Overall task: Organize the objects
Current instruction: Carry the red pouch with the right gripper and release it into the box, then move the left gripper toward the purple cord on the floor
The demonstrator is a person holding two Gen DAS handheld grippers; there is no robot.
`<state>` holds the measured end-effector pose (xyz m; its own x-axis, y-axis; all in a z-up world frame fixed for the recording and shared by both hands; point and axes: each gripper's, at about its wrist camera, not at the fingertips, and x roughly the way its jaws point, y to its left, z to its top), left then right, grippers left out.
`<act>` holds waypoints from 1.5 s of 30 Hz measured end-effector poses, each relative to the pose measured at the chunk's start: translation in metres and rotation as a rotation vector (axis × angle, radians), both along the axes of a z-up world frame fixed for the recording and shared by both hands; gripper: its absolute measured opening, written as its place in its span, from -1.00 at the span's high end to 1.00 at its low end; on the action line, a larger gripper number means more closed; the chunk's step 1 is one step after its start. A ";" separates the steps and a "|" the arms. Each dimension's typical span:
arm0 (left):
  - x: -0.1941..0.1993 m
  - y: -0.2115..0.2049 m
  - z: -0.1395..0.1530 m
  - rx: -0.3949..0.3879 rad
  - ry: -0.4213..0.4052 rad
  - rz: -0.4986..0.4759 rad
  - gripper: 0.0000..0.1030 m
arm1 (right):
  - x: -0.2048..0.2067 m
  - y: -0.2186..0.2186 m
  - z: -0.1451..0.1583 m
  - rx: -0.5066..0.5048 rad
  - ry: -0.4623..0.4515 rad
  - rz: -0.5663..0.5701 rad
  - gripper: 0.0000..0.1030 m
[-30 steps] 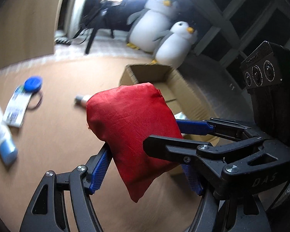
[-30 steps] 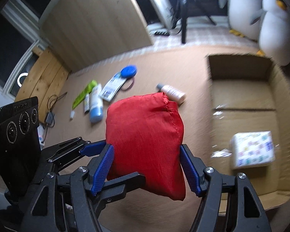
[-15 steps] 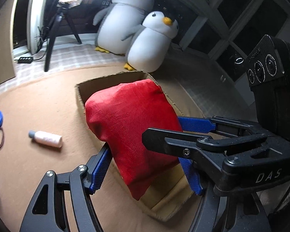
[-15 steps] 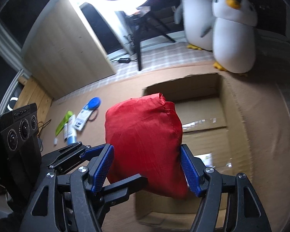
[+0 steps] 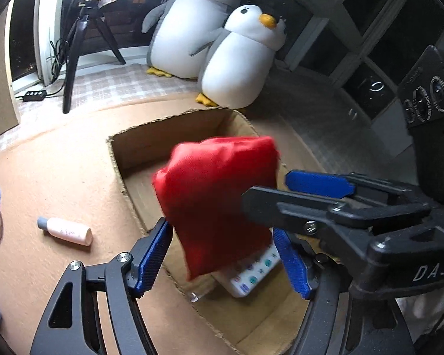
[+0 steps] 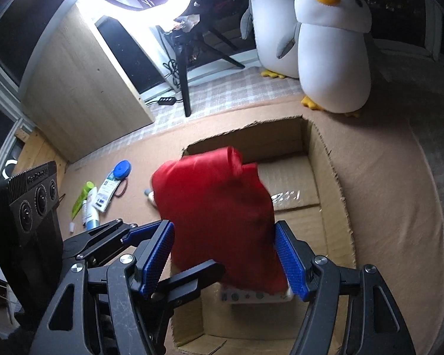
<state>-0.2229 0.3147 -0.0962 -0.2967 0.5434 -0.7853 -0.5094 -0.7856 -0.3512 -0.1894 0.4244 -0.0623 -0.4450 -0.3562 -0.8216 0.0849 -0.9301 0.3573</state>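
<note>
1. Where the brown floor covering ends, an open cardboard box [image 6: 331, 177] is seen, directly below the load.
2. A red cloth pouch [image 5: 216, 195], long axis upright, is clamped by both the left hand-held gripper [image 5: 222, 254] and the right hand-held gripper [image 6: 225, 257], equally near.
3. A patterned card box [image 5: 251, 275] beneath is clearer in the left view.

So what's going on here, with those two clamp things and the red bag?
A person is tidying things into a cardboard box using two hand-held grippers. Both the left gripper and the right gripper are clamped on a red bag, held over the open box. A white patterned item already lies inside. A pink bottle and several tubes wait on the floor beside the box.
</note>
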 end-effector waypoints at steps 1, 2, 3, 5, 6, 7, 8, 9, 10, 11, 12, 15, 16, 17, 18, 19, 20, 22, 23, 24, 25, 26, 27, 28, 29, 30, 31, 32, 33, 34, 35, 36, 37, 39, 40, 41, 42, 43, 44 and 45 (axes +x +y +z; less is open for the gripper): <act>0.001 -0.002 0.001 0.001 0.002 0.002 -0.44 | -0.001 0.000 0.001 0.013 0.003 -0.008 -0.27; 0.001 -0.003 0.001 0.003 0.004 0.005 -0.44 | -0.002 0.000 0.001 0.020 0.005 -0.013 -0.27; 0.002 -0.006 0.002 0.001 0.008 0.007 -0.44 | -0.002 0.001 0.003 0.020 0.009 -0.017 -0.27; 0.003 -0.012 0.005 -0.004 0.020 0.011 -0.44 | -0.001 0.001 0.005 0.018 0.017 -0.028 -0.27; 0.003 -0.015 0.006 -0.007 0.024 0.014 -0.44 | 0.000 0.001 0.006 0.021 0.022 -0.034 -0.27; 0.004 -0.018 0.008 -0.007 0.027 0.014 -0.44 | 0.000 0.002 0.006 0.024 0.024 -0.040 -0.28; 0.005 -0.022 0.009 -0.009 0.033 0.015 -0.44 | 0.001 0.002 0.006 0.025 0.025 -0.044 -0.28; 0.006 -0.027 0.011 -0.014 0.040 0.019 -0.43 | 0.002 0.003 0.006 0.022 0.023 -0.049 -0.27; 0.007 -0.031 0.013 -0.016 0.043 0.021 -0.43 | 0.003 0.003 0.006 0.012 0.022 -0.048 -0.27; 0.008 -0.036 0.014 -0.019 0.045 0.027 -0.44 | 0.004 0.003 0.006 0.003 0.021 -0.049 -0.27; 0.010 -0.042 0.014 -0.019 0.045 0.034 -0.44 | 0.006 0.002 0.007 -0.006 0.021 -0.048 -0.27; 0.011 -0.063 0.014 -0.020 0.040 0.059 -0.43 | 0.013 -0.004 0.009 -0.005 0.033 -0.052 -0.27; 0.012 -0.068 0.014 -0.023 0.039 0.063 -0.44 | 0.017 -0.007 0.010 -0.001 0.036 -0.051 -0.27; 0.013 -0.075 0.014 -0.030 0.038 0.070 -0.44 | 0.020 -0.009 0.010 0.003 0.039 -0.048 -0.27; 0.013 -0.083 0.012 -0.037 0.035 0.079 -0.43 | 0.025 -0.014 0.010 0.009 0.040 -0.040 -0.27; 0.014 -0.090 0.012 -0.038 0.031 0.082 -0.43 | 0.027 -0.017 0.011 0.012 0.041 -0.036 -0.27; 0.015 -0.098 0.011 -0.040 0.025 0.087 -0.43 | 0.031 -0.021 0.011 0.016 0.043 -0.031 -0.27; 0.017 -0.114 0.008 -0.045 0.015 0.100 -0.43 | 0.039 -0.030 0.012 0.025 0.050 -0.021 -0.27; 0.017 -0.123 0.006 -0.049 0.007 0.110 -0.43 | 0.043 -0.034 0.012 0.029 0.054 -0.018 -0.27; 0.018 -0.131 0.004 -0.055 0.003 0.118 -0.43 | 0.048 -0.038 0.013 0.034 0.059 -0.028 -0.27; 0.018 -0.137 0.002 -0.060 0.000 0.125 -0.43 | 0.051 -0.042 0.013 0.031 0.061 -0.025 -0.27; 0.018 -0.143 0.001 -0.066 -0.002 0.135 -0.43 | 0.054 -0.046 0.012 0.025 0.062 -0.024 -0.27; 0.017 -0.152 0.000 -0.070 -0.004 0.152 -0.43 | 0.057 -0.050 0.012 0.016 0.060 -0.023 -0.27; 0.016 -0.159 -0.001 -0.069 -0.006 0.164 -0.43 | 0.060 -0.053 0.011 0.005 0.058 -0.021 -0.27; 0.015 -0.167 -0.002 -0.067 -0.011 0.179 -0.43 | 0.064 -0.058 0.011 -0.007 0.055 -0.018 -0.27; 0.014 -0.175 -0.003 -0.068 -0.014 0.192 -0.43 | 0.066 -0.061 0.010 -0.014 0.053 -0.015 -0.27; 0.012 -0.180 -0.005 -0.069 -0.015 0.201 -0.43 | 0.069 -0.065 0.009 -0.021 0.050 -0.011 -0.27; 0.010 -0.188 -0.005 -0.072 -0.017 0.214 -0.43 | 0.072 -0.068 0.008 -0.025 0.047 -0.009 -0.27; 0.007 -0.195 -0.006 -0.076 -0.019 0.227 -0.43 | 0.074 -0.073 0.007 -0.028 0.043 -0.005 -0.27; 0.004 -0.200 -0.006 -0.077 -0.021 0.237 -0.43 | 0.076 -0.076 0.005 -0.029 0.039 -0.001 -0.27; -0.001 -0.206 -0.006 -0.075 -0.026 0.252 -0.43 | 0.077 -0.080 0.004 -0.029 0.034 0.003 -0.27; -0.006 -0.212 -0.007 -0.068 -0.031 0.261 -0.43 | 0.078 -0.084 0.002 -0.032 0.028 0.006 -0.27; -0.011 -0.217 -0.007 -0.064 -0.035 0.269 -0.43 | 0.079 -0.086 0.001 -0.036 0.024 0.007 -0.27; -0.022 -0.222 -0.009 -0.075 -0.030 0.275 -0.43 | 0.081 -0.091 -0.001 -0.046 0.015 0.009 -0.27; -0.028 -0.222 -0.011 -0.084 -0.027 0.271 -0.42 | 0.082 -0.093 -0.002 -0.048 0.012 0.010 -0.27; -0.034 -0.223 -0.014 -0.100 -0.025 0.270 -0.42 | 0.083 -0.095 -0.003 -0.049 0.008 0.011 -0.27; -0.040 -0.223 -0.017 -0.117 -0.025 0.264 -0.42 | 0.084 -0.096 -0.004 -0.051 0.005 0.011 -0.27; -0.045 -0.224 -0.021 -0.129 -0.026 0.259 -0.42 | 0.085 -0.097 -0.005 -0.054 0.000 0.012 -0.27; -0.050 -0.224 -0.025 -0.140 -0.029 0.253 -0.42 | 0.085 -0.097 -0.006 -0.055 -0.004 0.010 -0.27; -0.056 -0.224 -0.031 -0.148 -0.039 0.246 -0.42 | 0.087 -0.098 -0.008 -0.056 -0.010 0.009 -0.27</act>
<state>-0.2789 0.0906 -0.1269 -0.3738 0.3372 -0.8640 -0.2854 -0.9282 -0.2388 -0.1026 0.3267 -0.0702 -0.4332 -0.4059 -0.8047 0.0898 -0.9079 0.4096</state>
